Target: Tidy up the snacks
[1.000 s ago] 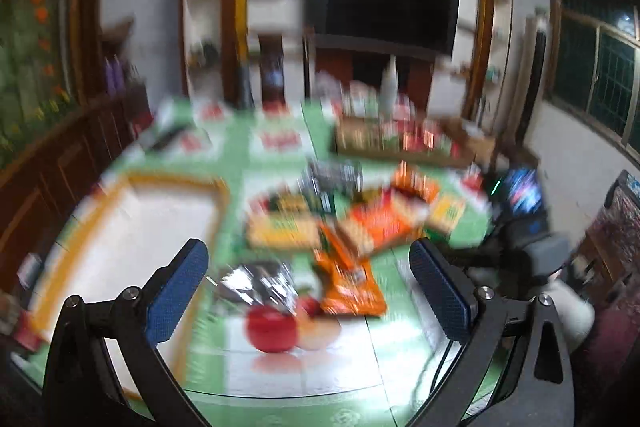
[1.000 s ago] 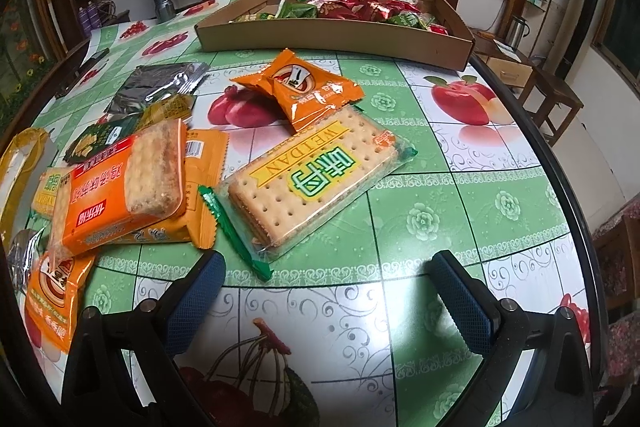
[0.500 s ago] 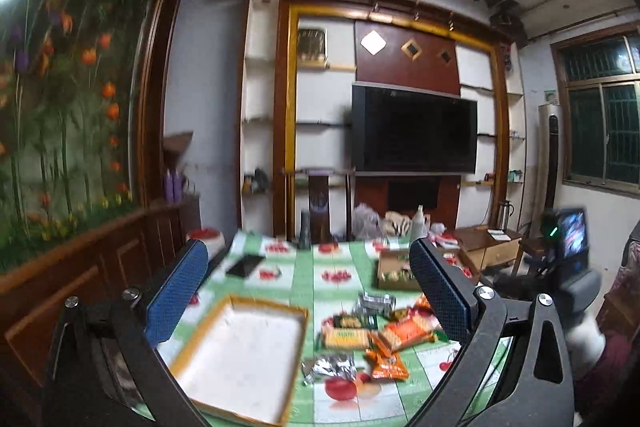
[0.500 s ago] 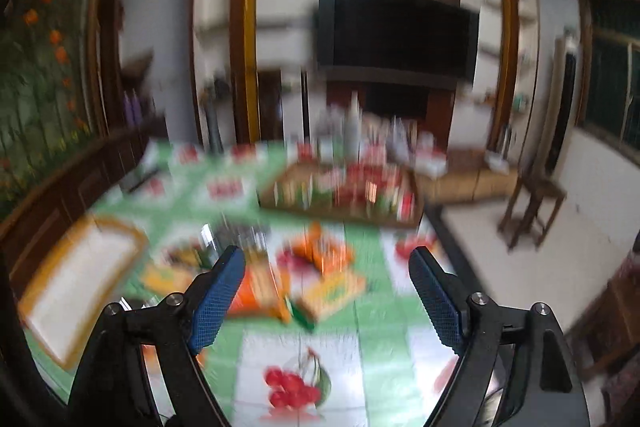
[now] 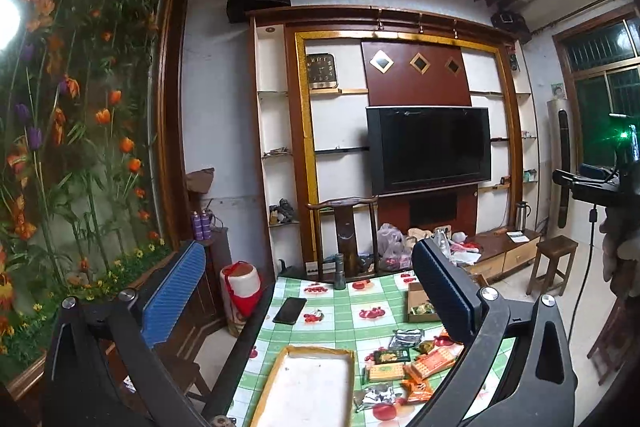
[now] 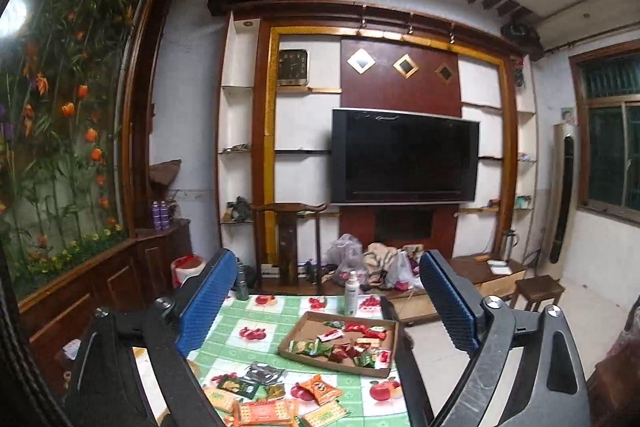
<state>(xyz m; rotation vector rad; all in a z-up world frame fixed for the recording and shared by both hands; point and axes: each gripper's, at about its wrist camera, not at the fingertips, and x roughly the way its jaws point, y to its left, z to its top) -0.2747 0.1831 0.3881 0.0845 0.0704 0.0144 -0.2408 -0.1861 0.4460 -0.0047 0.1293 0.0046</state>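
Both grippers are lifted high and far back from the table, tilted up toward the room. My left gripper (image 5: 308, 291) is open and empty. My right gripper (image 6: 326, 301) is open and empty. Several snack packets (image 5: 404, 371) lie loose on the green fruit-print tablecloth (image 5: 332, 311): orange cracker packs (image 6: 264, 411), an orange chip bag (image 6: 320, 389), silver and green packets. An empty white tray with a yellow rim (image 5: 308, 383) lies at the near left. A cardboard tray (image 6: 304, 331) at the far right holds several small wrapped snacks.
A white bottle (image 6: 351, 289) stands behind the cardboard tray. A black phone (image 5: 289, 310) and a dark flashlight (image 5: 339, 271) lie on the far left of the table. A wooden chair (image 6: 289, 239), a TV wall unit and a stool (image 5: 552, 263) stand beyond.
Both grippers have risen and pulled back from close above the snacks, pitching up until the room and ceiling fill the views. Both stay open.
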